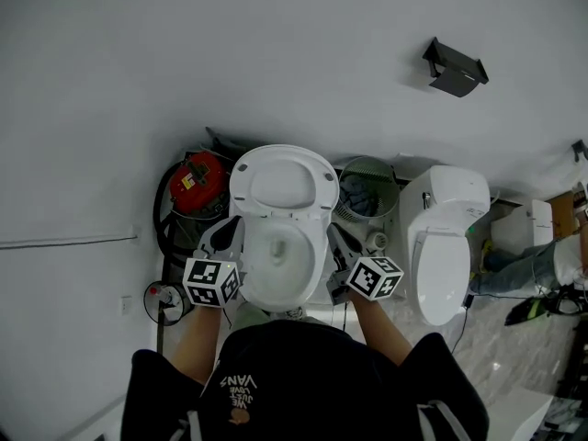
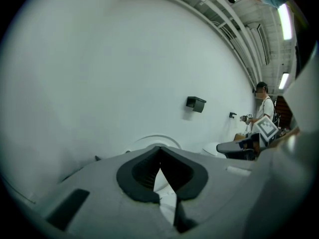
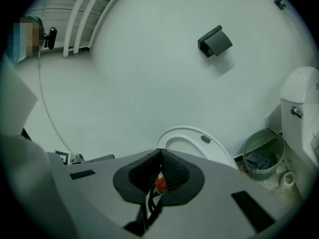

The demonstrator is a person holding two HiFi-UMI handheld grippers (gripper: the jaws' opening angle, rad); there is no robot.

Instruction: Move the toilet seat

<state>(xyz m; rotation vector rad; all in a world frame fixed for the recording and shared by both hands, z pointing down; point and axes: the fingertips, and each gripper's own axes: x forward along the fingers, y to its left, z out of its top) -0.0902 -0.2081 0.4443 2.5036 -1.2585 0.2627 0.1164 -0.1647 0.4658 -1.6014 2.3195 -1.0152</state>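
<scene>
Left tool [image 1: 231, 226], right tool [image 1: 334, 231] beside toilet bowl [image 1: 262, 289] edges

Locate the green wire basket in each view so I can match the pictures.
Head view: green wire basket near centre, against the wall, just right of the raised toilet seat.
Left gripper view: not visible.
Right gripper view: lower right, beside the white cistern.
Shared landmark: the black wall box, which appears in all three views.
</scene>
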